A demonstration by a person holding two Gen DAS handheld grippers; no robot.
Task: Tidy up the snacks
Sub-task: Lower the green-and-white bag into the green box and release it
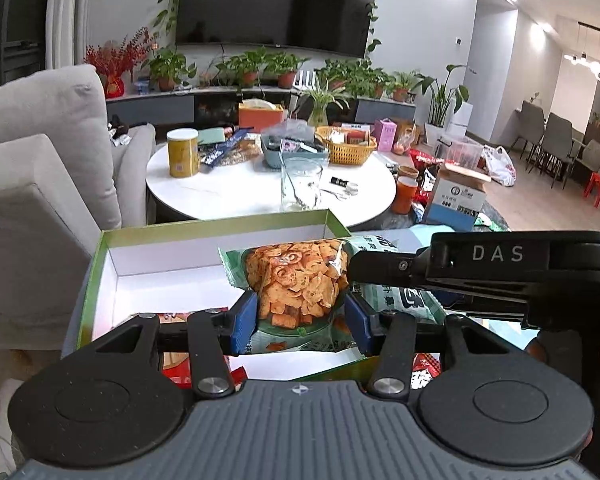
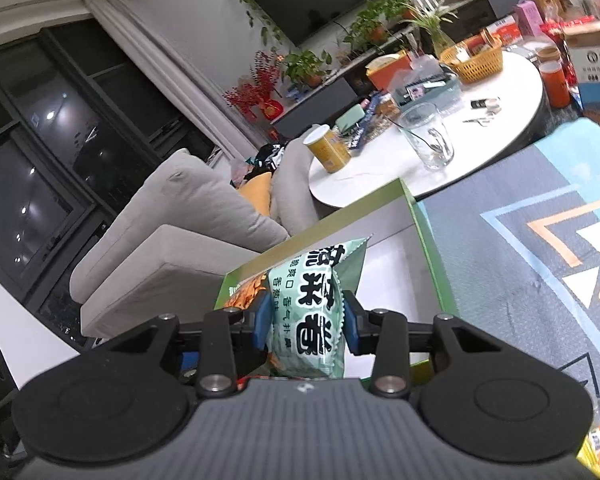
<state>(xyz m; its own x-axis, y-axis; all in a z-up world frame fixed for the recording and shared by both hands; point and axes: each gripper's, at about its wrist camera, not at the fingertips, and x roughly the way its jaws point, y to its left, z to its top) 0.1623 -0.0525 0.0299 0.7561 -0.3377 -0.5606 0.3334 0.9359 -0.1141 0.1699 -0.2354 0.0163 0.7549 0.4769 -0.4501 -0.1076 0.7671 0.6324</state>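
A green snack bag (image 1: 296, 280) with orange crisps showing through its window hangs over a green box (image 1: 172, 236) with a white inside. My left gripper (image 1: 300, 318) is shut on the bag's lower end, blue pads on both sides. My right gripper (image 2: 306, 322) is shut on the same bag (image 2: 312, 312) at its printed end, and its black body (image 1: 496, 264) reaches in from the right in the left wrist view. The box (image 2: 432, 256) also shows under the bag in the right wrist view. A red packet (image 1: 176, 364) lies in the box's near corner.
A round white table (image 1: 236, 196) behind the box holds a yellow can (image 1: 183, 152), a glass mug (image 1: 300, 188), a yellow basket (image 1: 346, 144) and other packets. A grey sofa (image 1: 40, 152) stands at the left. A patterned mat (image 2: 540, 248) lies right of the box.
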